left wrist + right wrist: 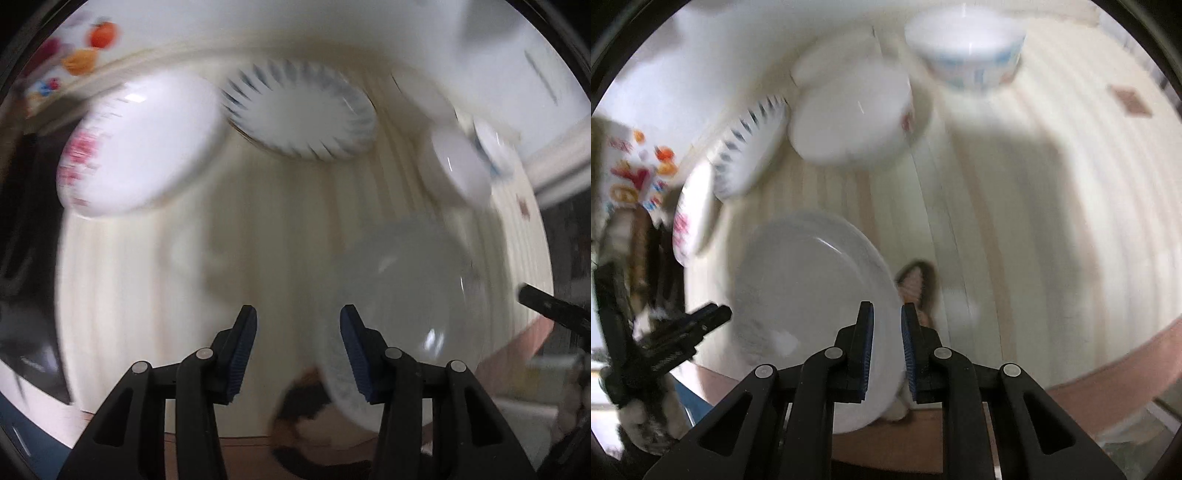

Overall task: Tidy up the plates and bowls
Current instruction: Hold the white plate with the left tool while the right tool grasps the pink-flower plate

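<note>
In the right wrist view my right gripper (886, 314) is shut on the near rim of a plain white plate (809, 291), which hangs tilted over the table's front edge. The same plate (402, 291) shows pale and blurred at the lower right of the left wrist view. My left gripper (297, 321) is open, with nothing between its fingers, just left of that plate. Further back on the table lie a pink-patterned plate (140, 147), a blue-striped plate (299, 110), a white bowl (458, 166) and a blue-patterned bowl (967, 48).
A cream striped cloth covers the table (1034, 221). A colourful packet (631, 170) stands at the far left. A brown furry shape (916, 284) shows by the front edge, under the held plate. The left gripper (683, 332) is left of the plate.
</note>
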Available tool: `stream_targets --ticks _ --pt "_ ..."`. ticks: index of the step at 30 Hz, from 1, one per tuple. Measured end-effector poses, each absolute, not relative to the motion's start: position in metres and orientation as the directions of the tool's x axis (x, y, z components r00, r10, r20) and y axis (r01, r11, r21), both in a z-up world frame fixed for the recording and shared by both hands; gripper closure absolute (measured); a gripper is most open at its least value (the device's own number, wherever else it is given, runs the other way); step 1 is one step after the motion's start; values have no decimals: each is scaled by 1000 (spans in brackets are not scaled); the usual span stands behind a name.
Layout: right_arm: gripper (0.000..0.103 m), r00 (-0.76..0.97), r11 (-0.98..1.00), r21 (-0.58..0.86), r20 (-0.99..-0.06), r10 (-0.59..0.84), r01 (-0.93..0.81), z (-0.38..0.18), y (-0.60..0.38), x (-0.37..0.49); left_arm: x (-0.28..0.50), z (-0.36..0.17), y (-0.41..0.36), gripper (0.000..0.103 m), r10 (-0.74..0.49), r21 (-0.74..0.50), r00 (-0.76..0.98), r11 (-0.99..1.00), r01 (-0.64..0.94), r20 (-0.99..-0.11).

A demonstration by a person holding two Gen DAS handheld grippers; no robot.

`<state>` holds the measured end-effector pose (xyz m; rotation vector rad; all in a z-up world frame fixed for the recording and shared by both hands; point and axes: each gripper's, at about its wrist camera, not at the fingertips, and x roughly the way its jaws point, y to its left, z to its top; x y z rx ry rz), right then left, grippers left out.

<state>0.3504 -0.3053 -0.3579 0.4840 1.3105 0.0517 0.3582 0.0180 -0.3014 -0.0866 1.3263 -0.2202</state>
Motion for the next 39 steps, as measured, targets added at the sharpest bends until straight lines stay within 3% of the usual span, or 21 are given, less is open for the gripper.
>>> stream_targets --ticks 2,6,14,20,23,27,39 --pt "83 310 900 395 -893 327 186 -330 -287 361 368 -291 47 58 -198 -192 263 980 49 -944" --pt "62 310 880 475 -837 451 0 -302 -217 418 390 -297 95 58 -178 -206 280 975 -76 -943" --pt "62 146 840 436 -854 500 -323 -355 -58 598 422 -340 167 58 -109 -182 251 939 -292 -962" --pt "62 85 849 321 -917 389 -420 -407 -4 673 442 -360 183 58 -109 -183 220 917 -353 -969" --pt "64 48 840 329 -921 386 -432 -426 6 689 453 -369 182 58 -117 -190 214 913 -361 -970" --pt "81 3 814 390 -901 433 -430 -442 12 697 457 -373 183 63 -116 -198 228 904 -378 -967" --pt "90 8 775 436 -870 494 -457 -429 0 672 447 -364 187 66 -92 -197 267 894 -402 -959"
